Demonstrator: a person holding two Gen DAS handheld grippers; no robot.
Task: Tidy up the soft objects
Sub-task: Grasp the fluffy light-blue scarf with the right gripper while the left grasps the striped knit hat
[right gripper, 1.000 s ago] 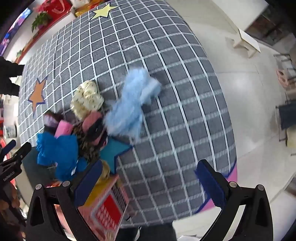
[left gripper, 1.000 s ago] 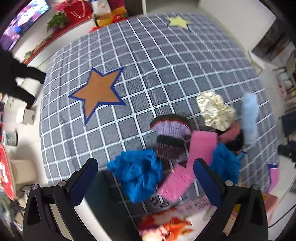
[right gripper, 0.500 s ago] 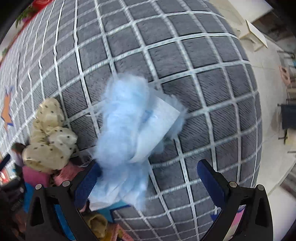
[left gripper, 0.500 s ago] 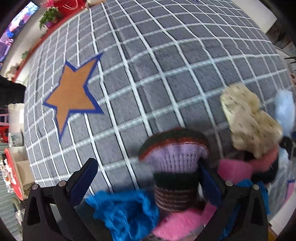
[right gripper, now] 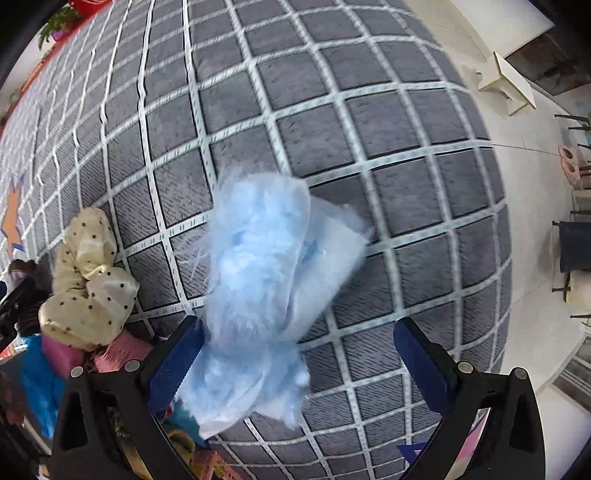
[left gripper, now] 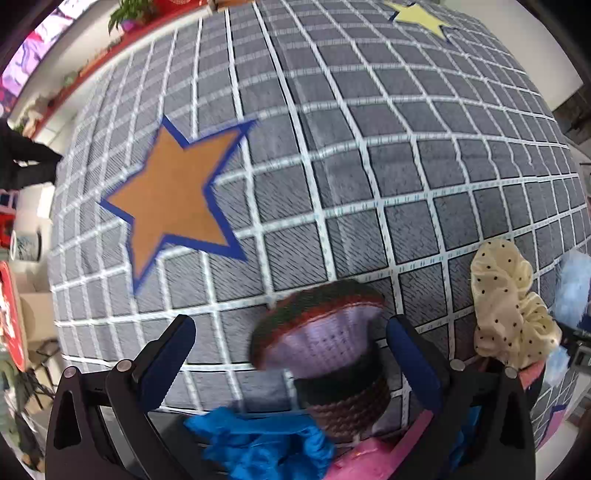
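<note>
Fingers apart, both grippers | knit hat [left gripper: 325, 343] between left fingers [left gripper: 168, 354] — blue fluff [right gripper: 266, 288] against right's left finger [right gripper: 177, 365]

A grey carpet [left gripper: 351, 177] with a white grid pattern is laid across the floor and fills most of both views. In the left wrist view, an orange star [left gripper: 173, 199] with a blue outline is printed on the carpet at 10 o'clock, and a yellow star [left gripper: 419, 18] is seen near the far edge at 1 o'clock. A potted plant [left gripper: 129, 14] is placed on a red ledge [left gripper: 92, 62] at 11 o'clock, with a lit screen [left gripper: 33, 48] beside it. In the right wrist view, pale floor tiles [right gripper: 535, 229] are visible at 3 o'clock, and a small white stool [right gripper: 506, 81] is positioned at 2 o'clock.
</note>
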